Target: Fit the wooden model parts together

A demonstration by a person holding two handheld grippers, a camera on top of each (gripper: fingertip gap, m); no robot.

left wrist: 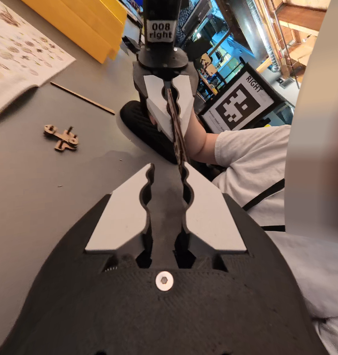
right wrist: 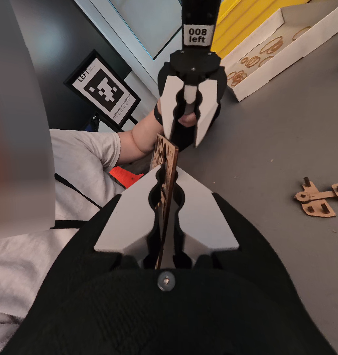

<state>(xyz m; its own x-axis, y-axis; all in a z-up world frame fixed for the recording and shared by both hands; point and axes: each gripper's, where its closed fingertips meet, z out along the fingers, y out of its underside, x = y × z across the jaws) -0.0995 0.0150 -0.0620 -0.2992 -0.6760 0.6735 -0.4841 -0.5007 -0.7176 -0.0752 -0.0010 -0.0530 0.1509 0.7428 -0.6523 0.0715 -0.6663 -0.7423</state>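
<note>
My right gripper is shut on a thin laser-cut wooden sheet, held edge-on above the grey table. In the left wrist view the right gripper faces me, and the sheet runs from it down to the inner side of my left gripper's right finger. My left gripper is open and holds nothing. It also shows in the right wrist view, its tips just past the sheet's far end. A small assembled wooden part lies flat on the table; it also shows in the right wrist view.
A thin wooden stick and a printed instruction sheet lie on the table, with yellow bins behind. A white tray holds wooden rings. Framed marker signs stand at the table's edge beside a person in a grey shirt. My right fingertips sit around 4 cm from my left ones.
</note>
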